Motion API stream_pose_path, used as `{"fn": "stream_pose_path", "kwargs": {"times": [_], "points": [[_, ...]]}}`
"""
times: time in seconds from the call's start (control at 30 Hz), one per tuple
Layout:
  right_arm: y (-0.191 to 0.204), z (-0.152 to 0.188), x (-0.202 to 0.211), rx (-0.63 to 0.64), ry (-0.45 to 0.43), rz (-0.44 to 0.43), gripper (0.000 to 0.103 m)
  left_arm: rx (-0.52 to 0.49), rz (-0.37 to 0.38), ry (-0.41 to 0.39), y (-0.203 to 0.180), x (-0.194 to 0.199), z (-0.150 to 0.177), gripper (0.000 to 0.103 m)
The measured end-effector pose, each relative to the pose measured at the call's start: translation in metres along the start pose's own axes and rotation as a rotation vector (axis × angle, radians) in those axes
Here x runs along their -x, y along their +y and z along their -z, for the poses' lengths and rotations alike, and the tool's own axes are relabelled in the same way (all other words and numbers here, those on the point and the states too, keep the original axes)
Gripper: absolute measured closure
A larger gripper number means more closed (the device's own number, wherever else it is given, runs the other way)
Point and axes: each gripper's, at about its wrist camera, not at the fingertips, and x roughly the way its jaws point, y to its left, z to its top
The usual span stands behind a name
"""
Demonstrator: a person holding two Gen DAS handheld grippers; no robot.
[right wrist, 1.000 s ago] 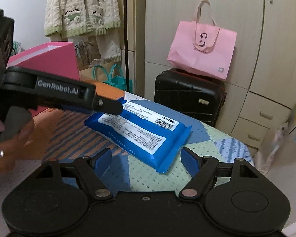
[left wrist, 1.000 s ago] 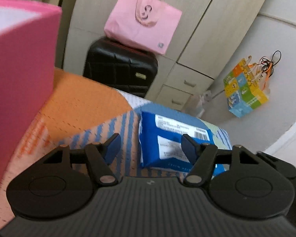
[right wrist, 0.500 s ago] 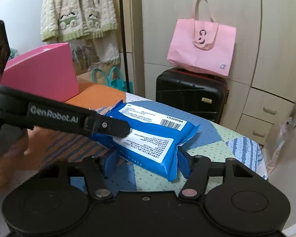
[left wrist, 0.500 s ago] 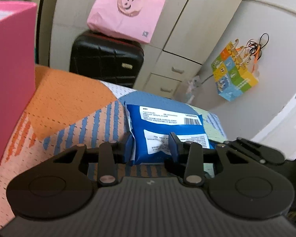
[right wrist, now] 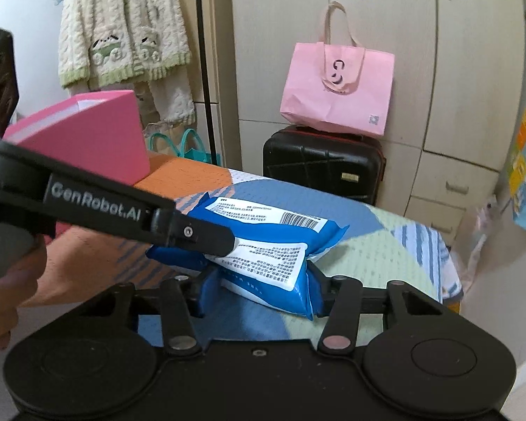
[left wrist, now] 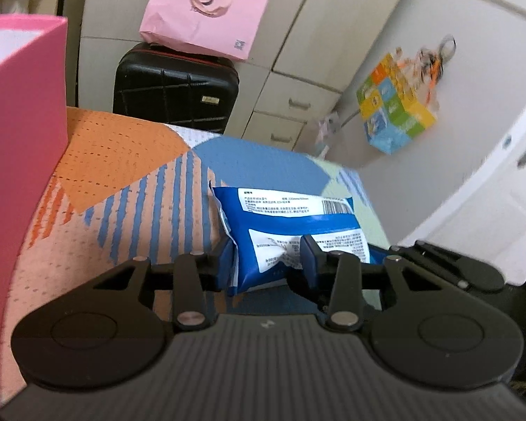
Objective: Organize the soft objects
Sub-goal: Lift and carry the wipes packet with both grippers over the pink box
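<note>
A blue wipes pack (left wrist: 291, 224) with white labels lies on the patterned tablecloth (left wrist: 122, 161), and both grippers hold it. My left gripper (left wrist: 268, 259) is shut on its near end, and the wrapper crumples between the pads. In the right wrist view the same pack (right wrist: 273, 242) sits between the blue pads of my right gripper (right wrist: 263, 293). That gripper's jaws are closing, and both pads press the pack's sides. The left gripper's black finger (right wrist: 193, 231) reaches across onto the pack from the left. An open pink box (left wrist: 17, 140) stands at the table's left.
A black suitcase (right wrist: 322, 161) with a pink tote bag (right wrist: 336, 87) on it stands behind the table against the wardrobe. A colourful bag (left wrist: 396, 119) hangs on the right wall. A knitted cardigan (right wrist: 122, 35) hangs at the back left. A person's hand (right wrist: 3, 298) grips the left handle.
Both grippers have closed onto the blue pack. The left shut first and crumpled its end; the right narrowed around the other end. The pack has shifted and tilted up slightly.
</note>
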Motion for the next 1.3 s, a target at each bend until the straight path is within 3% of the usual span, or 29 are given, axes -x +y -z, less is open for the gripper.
{"fn": "stream_pose_path", "kwargs": {"times": [0.17,0.47,0.77,1.1,1.3], "points": [[0.017,0.01,0.013,-0.051,0.046,0.03,0.047,-0.029,-0.011,0.056,-0.006,0.013,0.009,0.065],[0.049,0.024,0.058,-0.112,0.034,0.036,0.047,-0.114,0.005,0.057,-0.015,0.071,0.032,0.064],[0.087,0.029,0.111,-0.149,0.026,-0.035,0.047,-0.209,0.037,0.049,-0.016,0.144,0.05,0.062],[0.15,0.024,0.156,-0.077,0.018,-0.072,0.048,-0.185,0.119,0.029,0.025,0.218,0.07,0.061],[0.19,0.009,0.161,-0.019,-0.02,-0.112,0.048,-0.196,0.079,-0.046,0.05,0.264,0.069,0.06]]}}
